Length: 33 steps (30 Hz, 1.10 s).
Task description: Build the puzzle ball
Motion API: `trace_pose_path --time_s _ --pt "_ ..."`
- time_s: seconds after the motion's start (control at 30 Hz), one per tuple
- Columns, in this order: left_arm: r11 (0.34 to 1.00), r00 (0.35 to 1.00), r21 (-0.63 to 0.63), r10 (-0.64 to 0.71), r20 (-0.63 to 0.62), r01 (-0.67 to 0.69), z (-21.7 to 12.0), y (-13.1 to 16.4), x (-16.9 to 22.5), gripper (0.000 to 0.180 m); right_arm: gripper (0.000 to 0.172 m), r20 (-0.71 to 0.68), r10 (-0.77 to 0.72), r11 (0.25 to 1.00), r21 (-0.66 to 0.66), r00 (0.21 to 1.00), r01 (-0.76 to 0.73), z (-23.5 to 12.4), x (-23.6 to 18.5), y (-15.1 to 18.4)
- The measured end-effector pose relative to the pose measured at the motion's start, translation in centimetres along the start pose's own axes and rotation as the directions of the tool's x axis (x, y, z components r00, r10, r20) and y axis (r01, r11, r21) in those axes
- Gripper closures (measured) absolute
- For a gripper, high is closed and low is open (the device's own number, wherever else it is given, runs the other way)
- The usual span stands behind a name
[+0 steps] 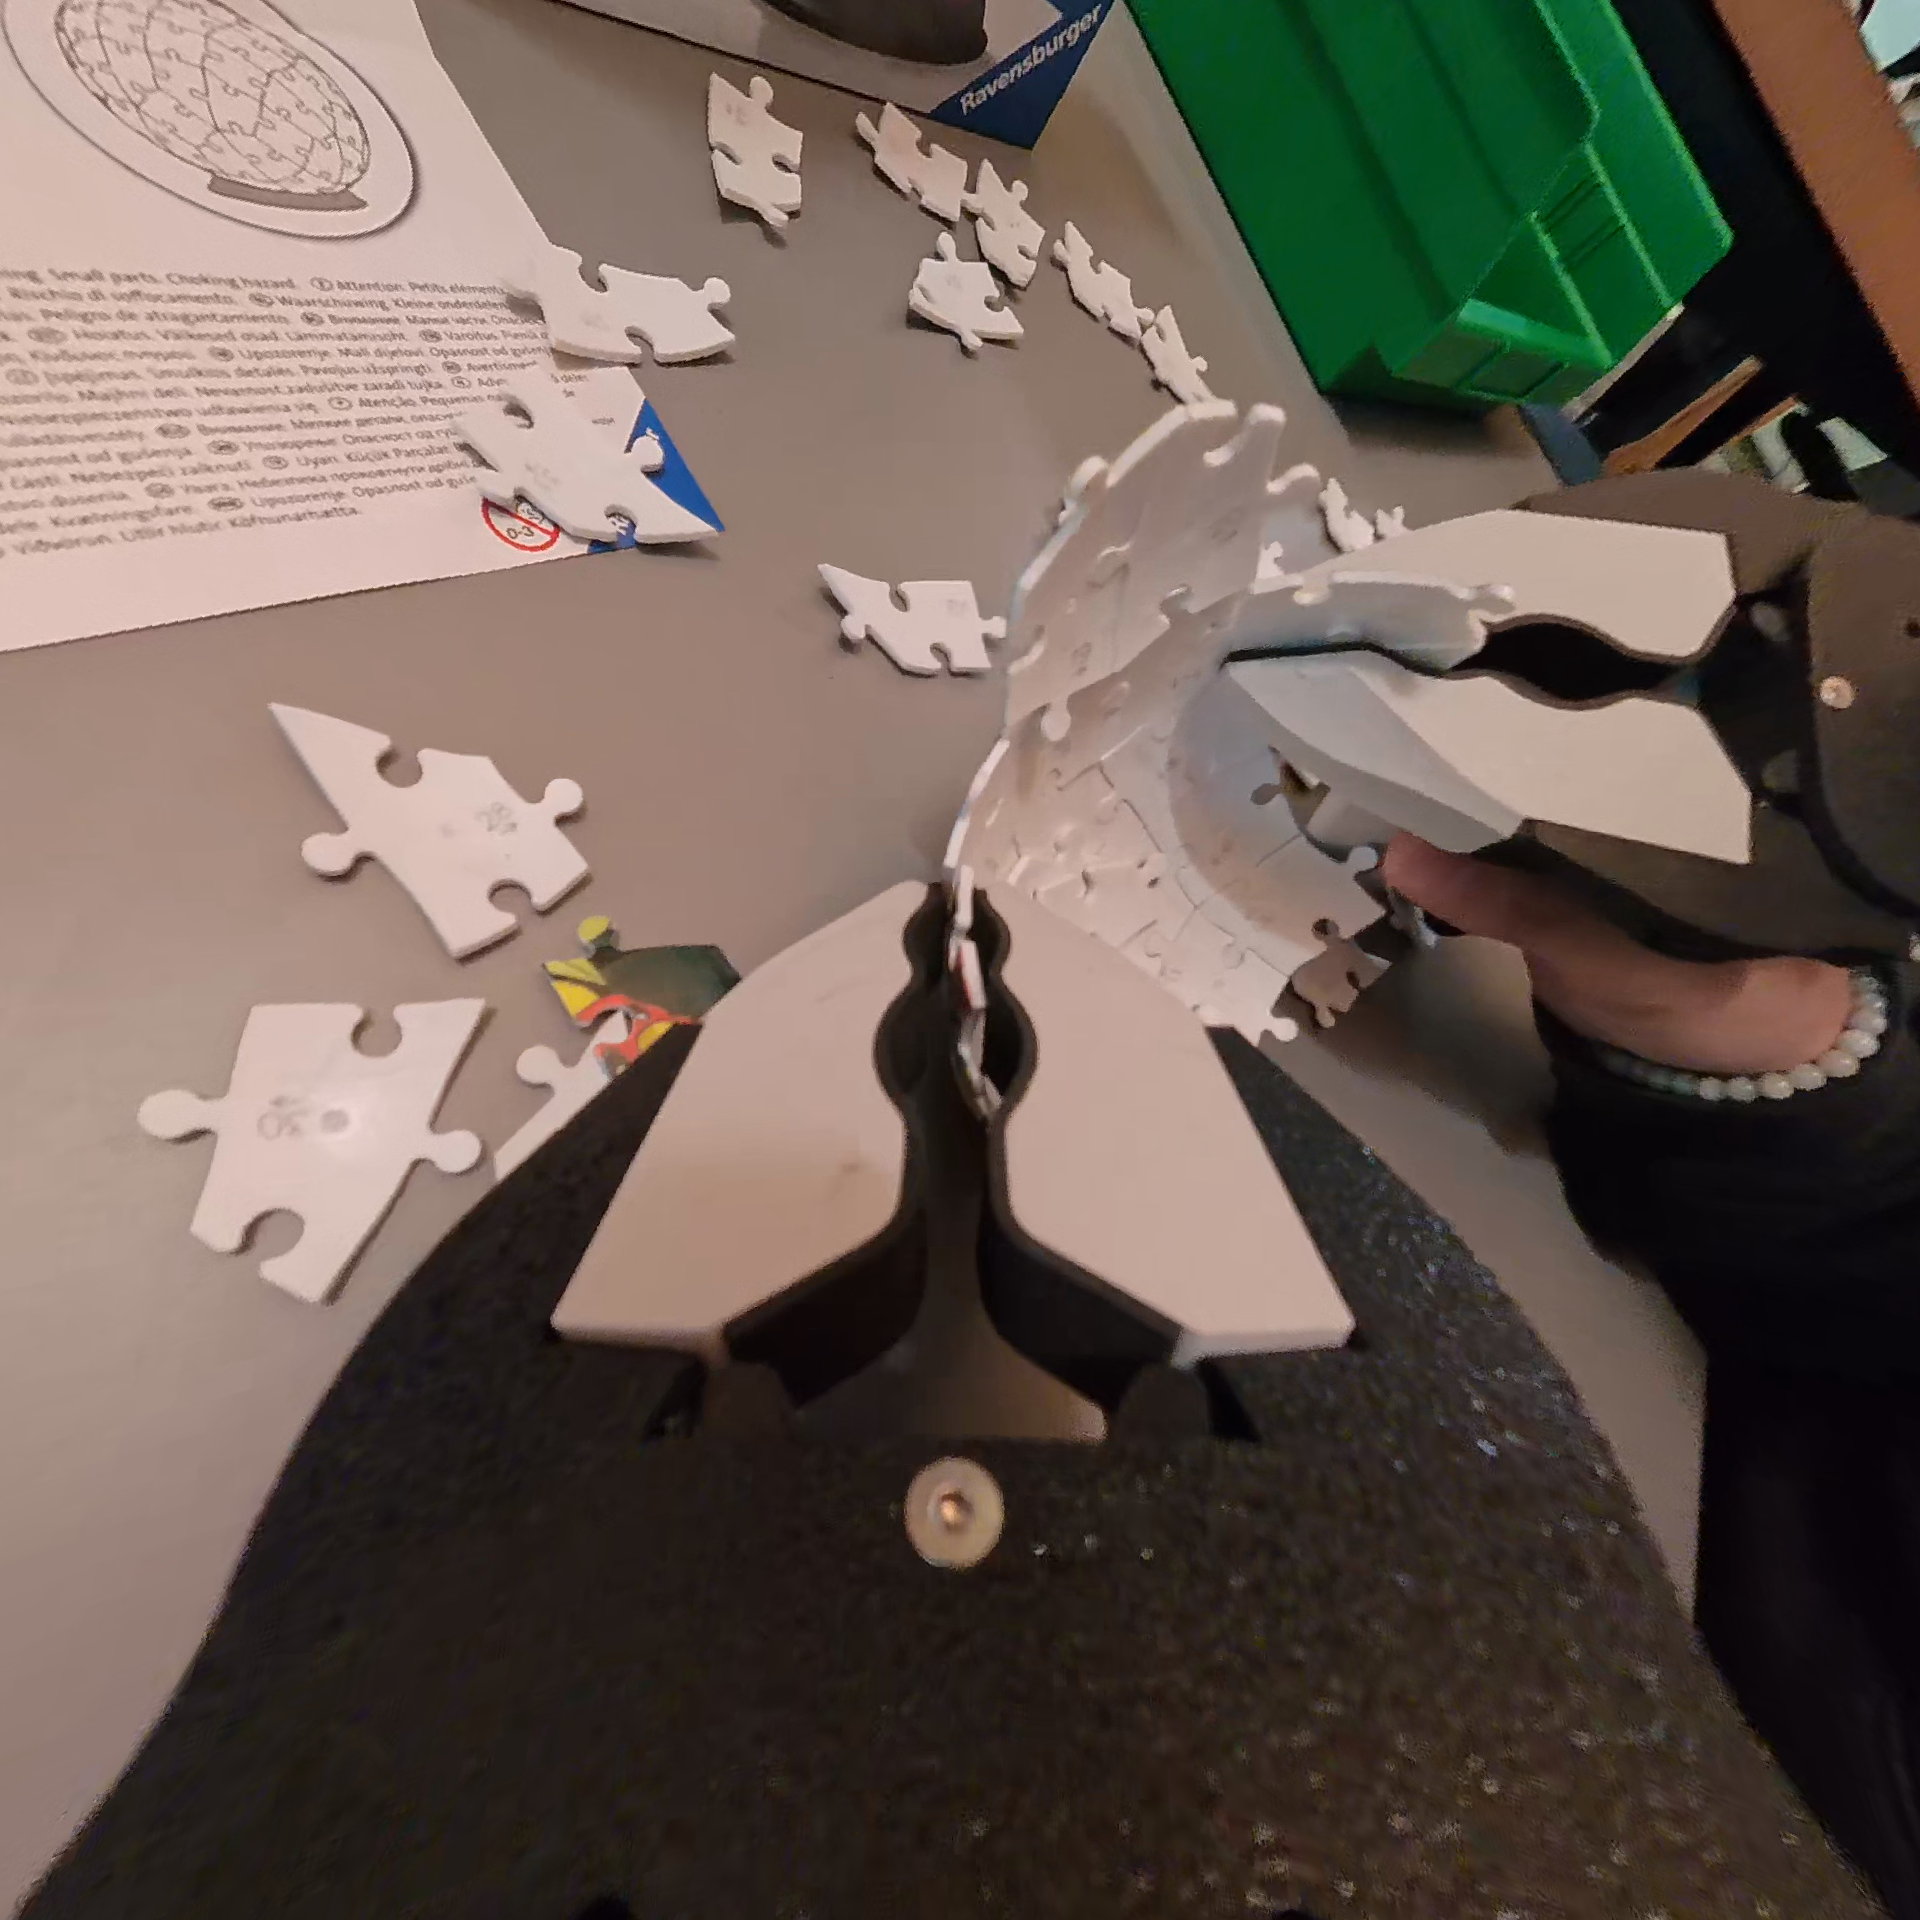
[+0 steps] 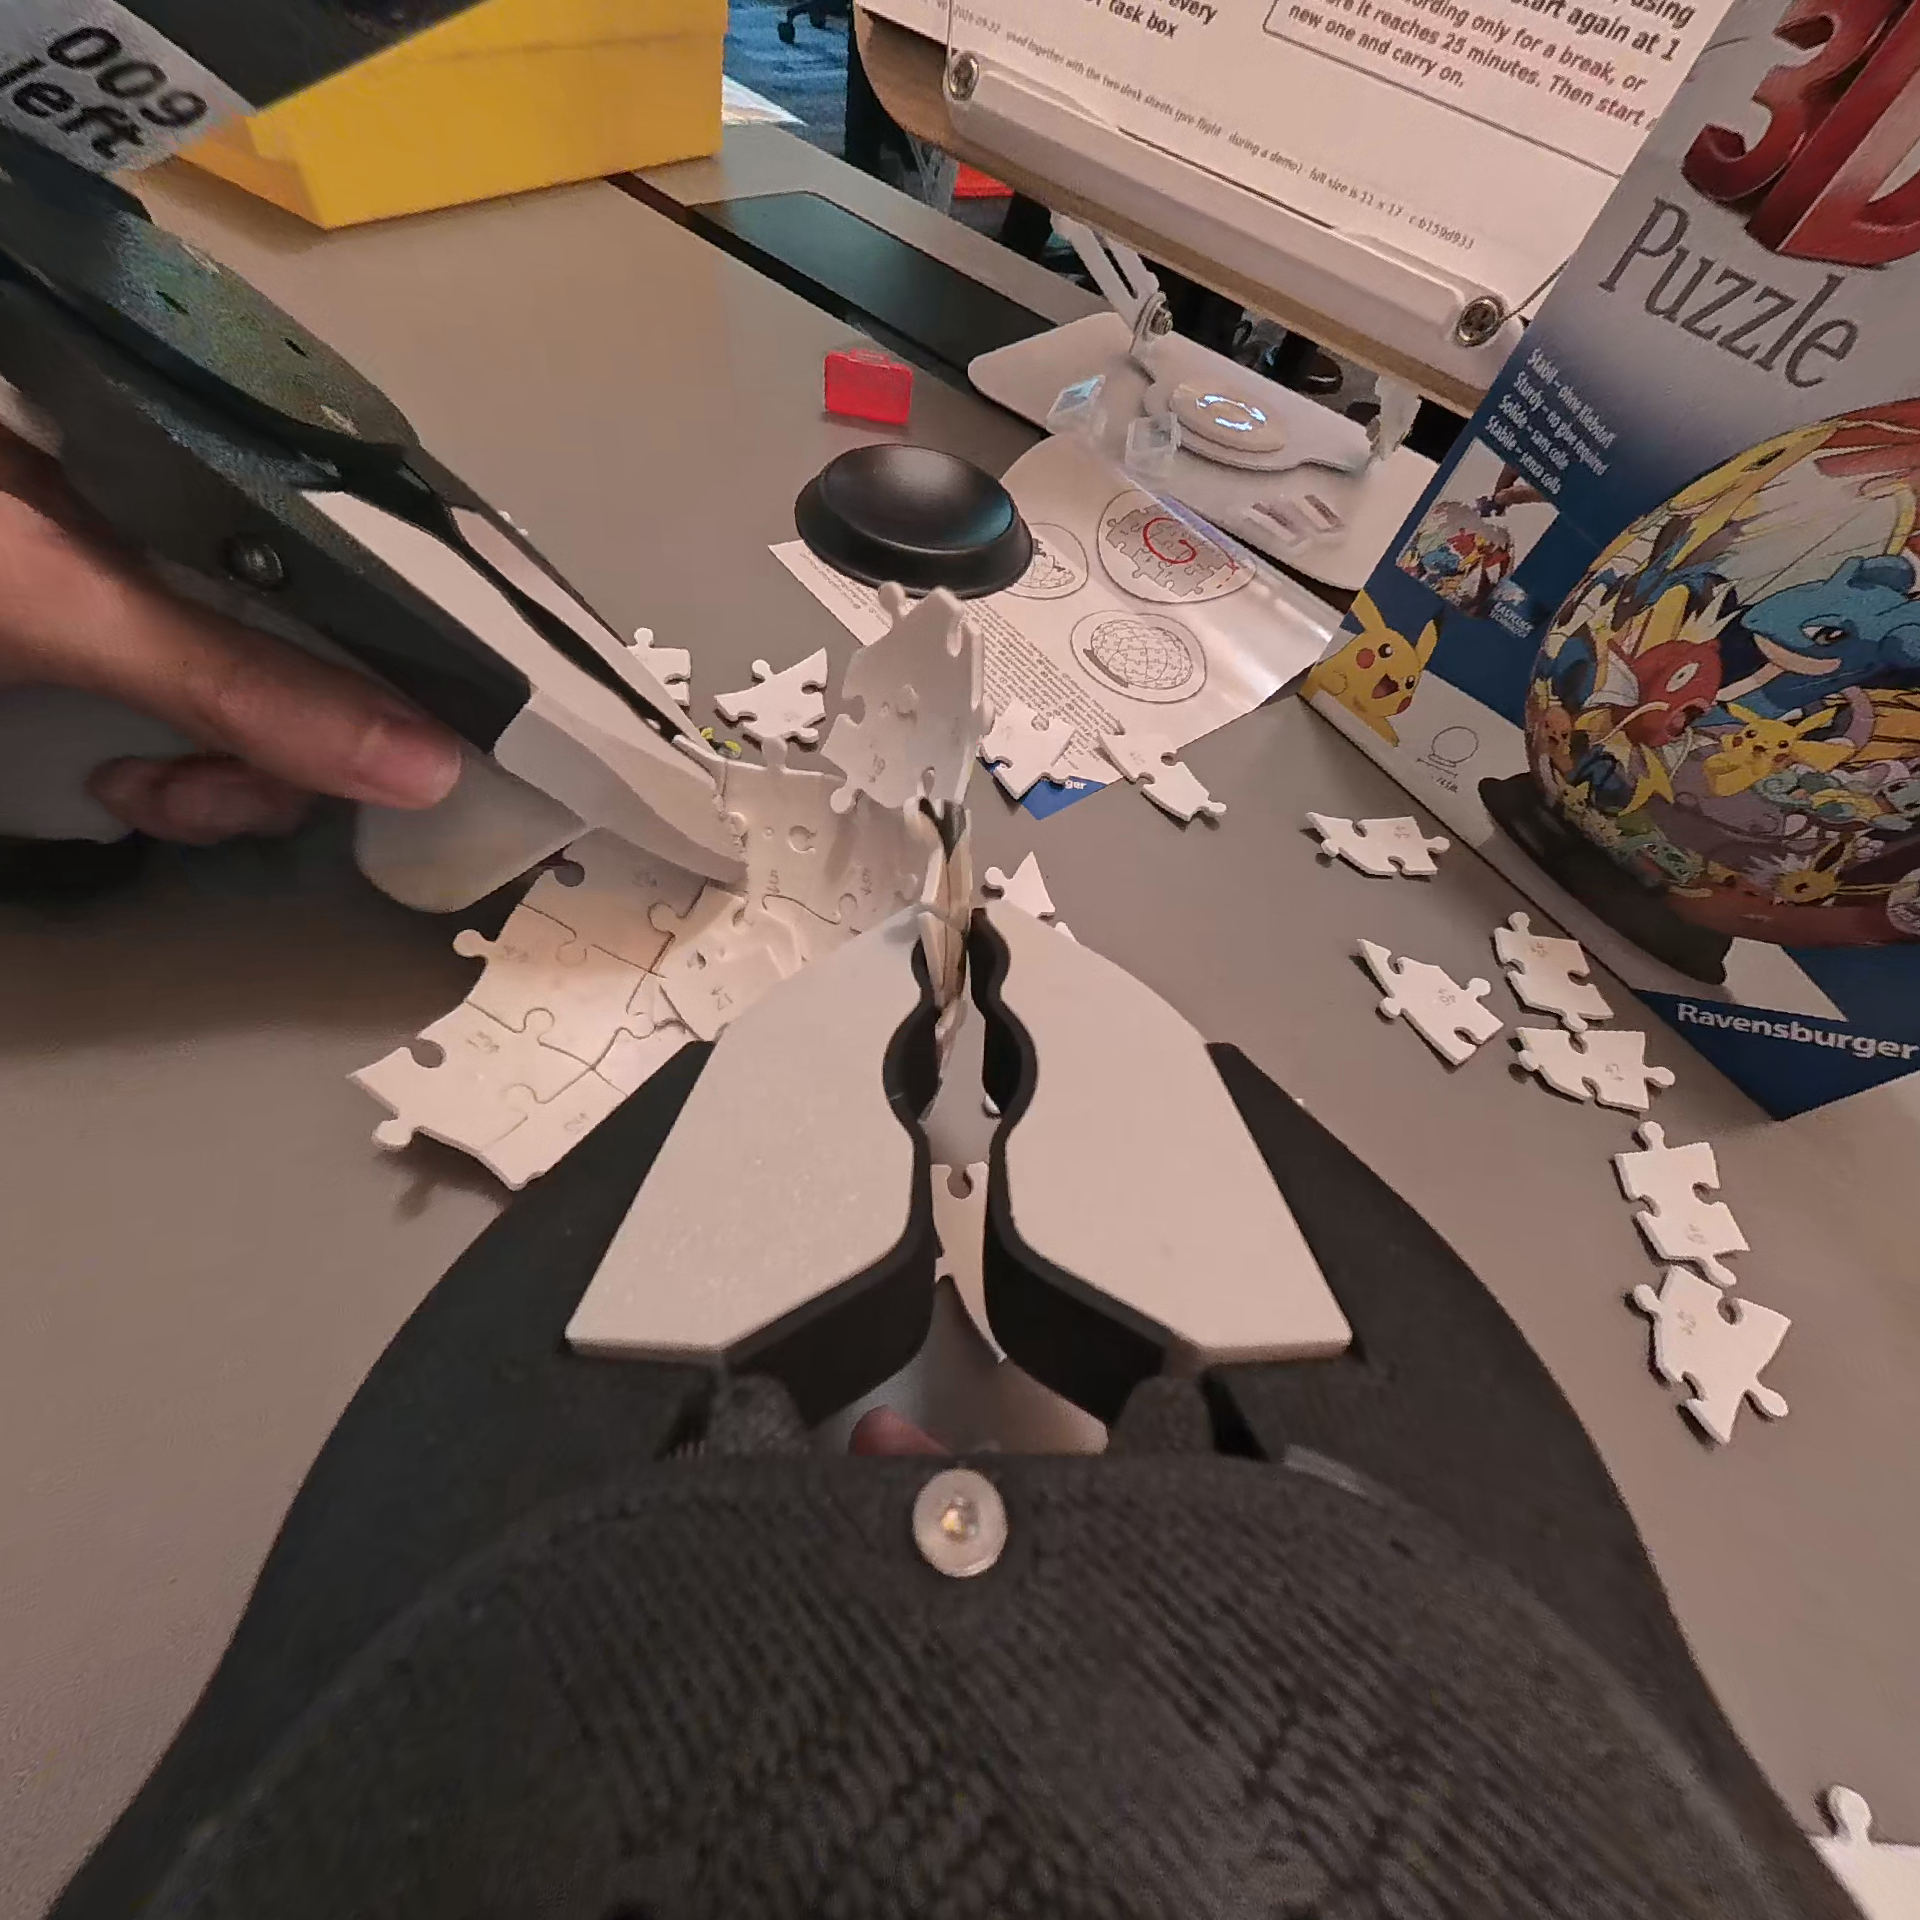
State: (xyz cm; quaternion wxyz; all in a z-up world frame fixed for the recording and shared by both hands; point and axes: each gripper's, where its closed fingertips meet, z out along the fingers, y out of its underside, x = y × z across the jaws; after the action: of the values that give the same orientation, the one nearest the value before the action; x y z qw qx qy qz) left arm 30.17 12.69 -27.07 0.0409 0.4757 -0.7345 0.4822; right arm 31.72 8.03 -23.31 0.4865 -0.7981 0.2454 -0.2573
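Observation:
A partly joined, curved shell of white jigsaw pieces (image 1: 1132, 831) is held above the grey table (image 1: 727, 665) by both grippers. My left gripper (image 1: 961, 920) is shut on the shell's near edge, which shows edge-on between its pads. My right gripper (image 1: 1242, 649) comes in from the right in the left wrist view and is shut on the shell's upper rim. In the right wrist view the right gripper (image 2: 951, 935) pinches the shell's upright edge. There the shell (image 2: 582, 987) spreads to the left, and the left gripper (image 2: 717, 821) clamps its far rim.
Loose white pieces (image 1: 447, 821) and one colour-side piece (image 1: 644, 977) lie on the table. A printed sheet (image 1: 208, 364) and a green bin (image 1: 1403, 187) are behind. The puzzle box (image 2: 1714, 623), black dish stand (image 2: 909, 520), yellow bin (image 2: 468, 104) and small red block (image 2: 864, 384) stand farther off. The left gripper's tips are roughly 7 centimeters from the right gripper's.

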Motion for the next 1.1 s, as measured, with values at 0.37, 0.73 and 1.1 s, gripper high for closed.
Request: trace_pose_path --time_s 0.37,0.73,1.1 --pt "0.998 0.998 0.01 -0.062 -0.029 0.062 0.06 -0.08 -0.02 0.177 0.169 -0.022 -0.016 1.0 -0.005 1.0 0.015 0.0 0.05 0.07" --pt "0.998 0.998 0.016 -0.055 -0.007 0.055 -0.36 -0.18 -0.44 0.167 0.169 -0.041 -0.01 1.0 0.006 0.999 0.011 -0.22 0.48 0.01" --pt "0.989 0.99 0.066 -0.13 -0.058 0.134 0.0 -0.67 0.06 0.178 0.169 -0.06 -0.023 1.0 0.007 0.998 0.023 -0.23 0.57 0.0"
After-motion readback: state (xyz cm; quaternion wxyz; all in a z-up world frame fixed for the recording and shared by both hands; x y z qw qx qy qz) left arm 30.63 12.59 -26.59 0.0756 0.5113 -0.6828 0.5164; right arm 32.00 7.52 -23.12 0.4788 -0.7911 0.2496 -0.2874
